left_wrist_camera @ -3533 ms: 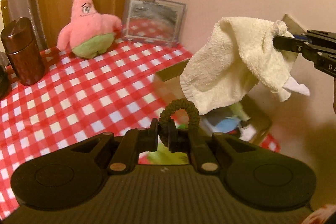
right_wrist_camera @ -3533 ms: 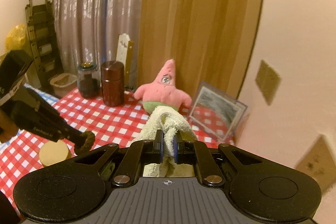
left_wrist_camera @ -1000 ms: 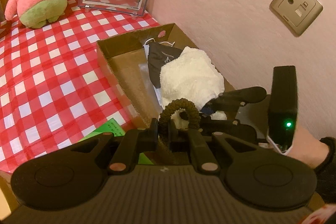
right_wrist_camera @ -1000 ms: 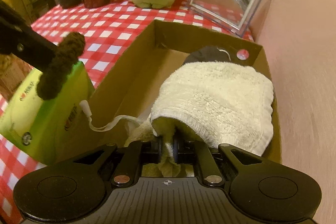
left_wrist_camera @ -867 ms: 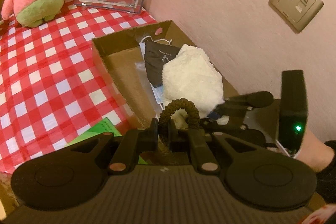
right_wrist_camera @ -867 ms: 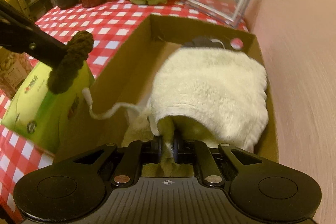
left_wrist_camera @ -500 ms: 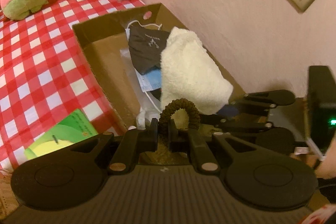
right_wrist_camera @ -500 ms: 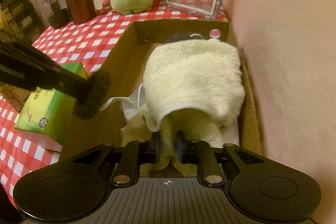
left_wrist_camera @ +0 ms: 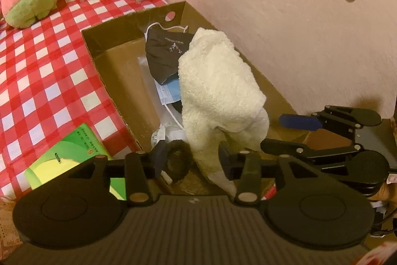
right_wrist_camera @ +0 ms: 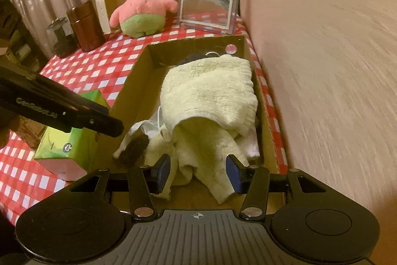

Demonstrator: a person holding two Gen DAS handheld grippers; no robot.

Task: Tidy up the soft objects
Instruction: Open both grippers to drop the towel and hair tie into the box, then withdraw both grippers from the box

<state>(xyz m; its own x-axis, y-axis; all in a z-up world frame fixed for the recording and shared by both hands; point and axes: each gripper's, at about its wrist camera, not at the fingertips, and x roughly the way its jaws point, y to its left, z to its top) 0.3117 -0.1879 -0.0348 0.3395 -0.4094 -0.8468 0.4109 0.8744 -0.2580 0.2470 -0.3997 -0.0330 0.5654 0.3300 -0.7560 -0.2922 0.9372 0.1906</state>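
Note:
A cream towel [left_wrist_camera: 218,91] lies in the open cardboard box [left_wrist_camera: 119,81], over a dark face mask [left_wrist_camera: 166,51] and a blue one. It also shows in the right wrist view [right_wrist_camera: 211,101]. A dark brown scrunchie [left_wrist_camera: 177,160] lies in the box's near end, also seen in the right wrist view [right_wrist_camera: 134,147]. My left gripper [left_wrist_camera: 191,158] is open above the scrunchie and the towel's end. My right gripper [right_wrist_camera: 198,170] is open around the towel's near end.
A pink star plush [right_wrist_camera: 141,9] and a mirror [right_wrist_camera: 208,3] stand at the back of the checked table [left_wrist_camera: 37,61]. A green tissue box [right_wrist_camera: 67,140] sits left of the cardboard box. Brown jars [right_wrist_camera: 85,25] stand far left. A wall [right_wrist_camera: 322,66] runs along the right.
Both grippers have opened. The right one let go of the towel, which now rests in the box. The left one released the scrunchie, which dropped into the box's near end.

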